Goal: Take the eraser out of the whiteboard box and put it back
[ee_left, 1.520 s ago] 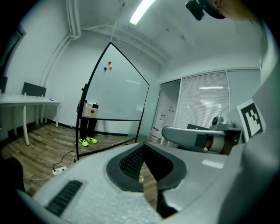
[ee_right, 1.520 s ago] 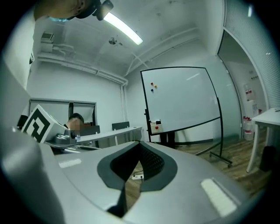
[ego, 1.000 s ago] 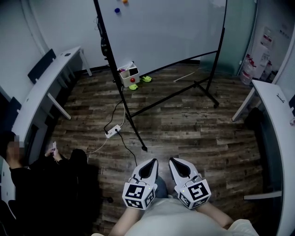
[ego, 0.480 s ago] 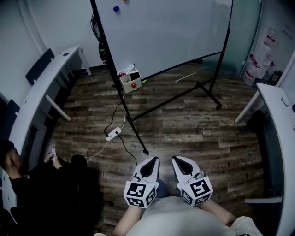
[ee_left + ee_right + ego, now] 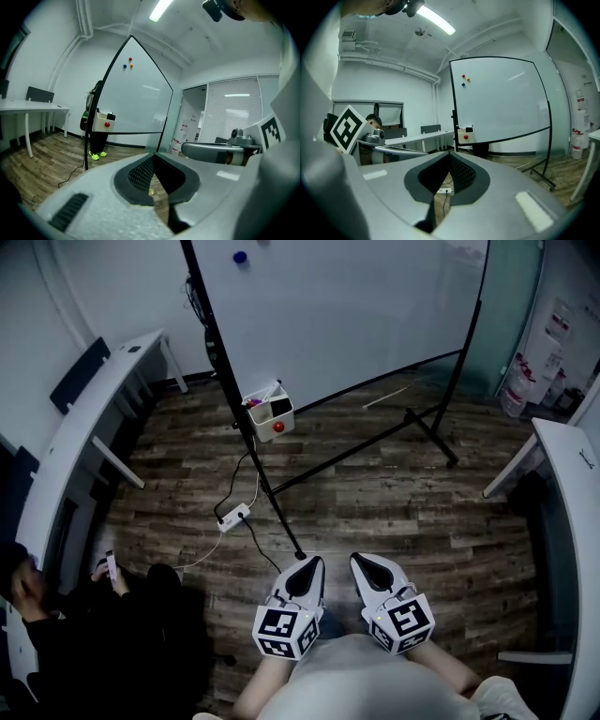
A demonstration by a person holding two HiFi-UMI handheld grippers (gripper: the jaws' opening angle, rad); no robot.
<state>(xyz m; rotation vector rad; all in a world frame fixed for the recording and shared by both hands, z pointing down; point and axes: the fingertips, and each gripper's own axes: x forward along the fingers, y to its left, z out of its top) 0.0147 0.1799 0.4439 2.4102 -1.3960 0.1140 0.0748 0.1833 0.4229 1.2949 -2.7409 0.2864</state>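
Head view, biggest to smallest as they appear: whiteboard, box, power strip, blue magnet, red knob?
1. whiteboard
2. box
3. power strip
4. blue magnet and red knob: these look about alike, and the magnet sits farther from the camera, so I leave them unranked.

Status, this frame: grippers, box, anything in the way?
Left gripper and right gripper shut, empty. Whiteboard box well ahead, untouched; eraser not made out. Power strip lies between.
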